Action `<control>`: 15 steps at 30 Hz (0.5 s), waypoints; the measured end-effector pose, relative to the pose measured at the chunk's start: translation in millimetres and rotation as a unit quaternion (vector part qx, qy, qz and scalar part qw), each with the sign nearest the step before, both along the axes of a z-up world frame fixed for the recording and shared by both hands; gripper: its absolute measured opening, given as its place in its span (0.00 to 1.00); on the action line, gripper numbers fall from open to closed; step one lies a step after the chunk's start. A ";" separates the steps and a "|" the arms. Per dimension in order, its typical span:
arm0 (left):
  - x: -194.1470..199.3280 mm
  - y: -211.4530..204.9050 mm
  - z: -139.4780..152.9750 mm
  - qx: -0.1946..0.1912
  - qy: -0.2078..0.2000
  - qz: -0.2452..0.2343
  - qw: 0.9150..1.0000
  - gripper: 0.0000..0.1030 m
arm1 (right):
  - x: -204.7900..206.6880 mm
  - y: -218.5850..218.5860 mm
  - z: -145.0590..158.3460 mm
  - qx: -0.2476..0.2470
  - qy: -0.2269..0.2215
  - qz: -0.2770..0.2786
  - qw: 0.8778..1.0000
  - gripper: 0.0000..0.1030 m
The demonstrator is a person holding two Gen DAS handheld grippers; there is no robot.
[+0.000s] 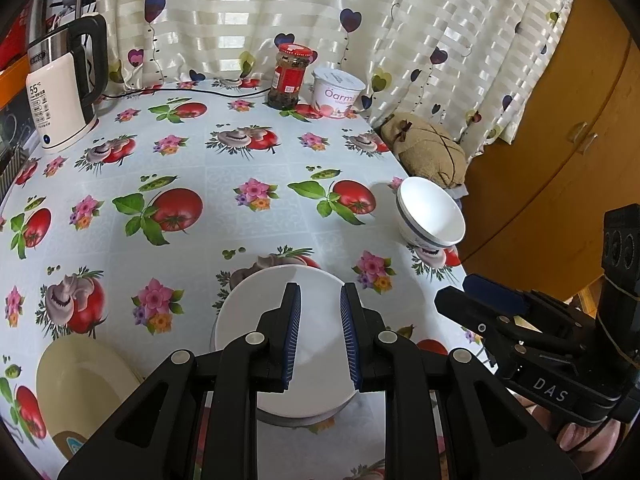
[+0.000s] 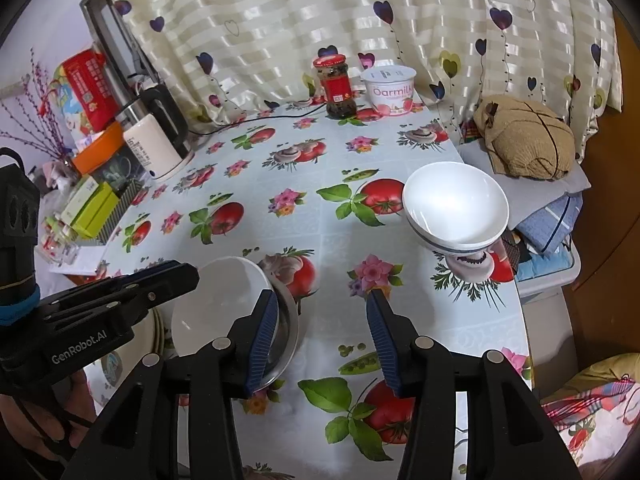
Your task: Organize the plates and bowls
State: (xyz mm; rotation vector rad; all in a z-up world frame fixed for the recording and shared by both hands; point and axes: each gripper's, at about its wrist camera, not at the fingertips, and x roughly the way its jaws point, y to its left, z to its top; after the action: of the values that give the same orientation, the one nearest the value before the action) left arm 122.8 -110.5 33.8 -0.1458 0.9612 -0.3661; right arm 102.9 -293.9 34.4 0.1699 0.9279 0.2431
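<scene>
Table (image 2: 280, 208) carries stacked white bowls (image 2: 456, 208) at its right edge, ahead-right of the right gripper (image 2: 322, 336), the nearer one; jaws apart, empty. Left gripper (image 1: 320, 336), jaws narrowly apart, empty, hovers over the white dish (image 1: 320, 320).

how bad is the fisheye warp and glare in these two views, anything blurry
Left wrist view: strong barrel warp bends the table edge and corners go black; curtain shines with backlit bands; focus is sharp. Right wrist view: same curvature; soft highlight inside the white bowl, which throws a faint shadow toward the left; only the picture's edges soften.
</scene>
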 end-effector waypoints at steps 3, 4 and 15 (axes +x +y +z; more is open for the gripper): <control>2.6 4.2 -2.5 0.000 0.000 0.004 1.000 0.21 | 0.4 -0.8 -0.6 0.000 0.001 0.001 1.000 0.45; 3.8 7.1 -3.9 -0.001 0.001 0.007 1.000 0.21 | 0.6 -0.9 -0.7 0.000 0.002 0.000 1.000 0.45; 9.7 34.8 -23.7 0.001 0.022 0.040 0.999 0.20 | 8.1 8.0 -14.3 0.008 0.019 0.014 1.000 0.45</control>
State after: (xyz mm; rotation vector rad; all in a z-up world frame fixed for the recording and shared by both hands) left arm 132.5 -75.7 10.1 -0.1901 0.9961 -0.2890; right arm 111.0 -285.9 20.1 0.1769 0.9667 0.2742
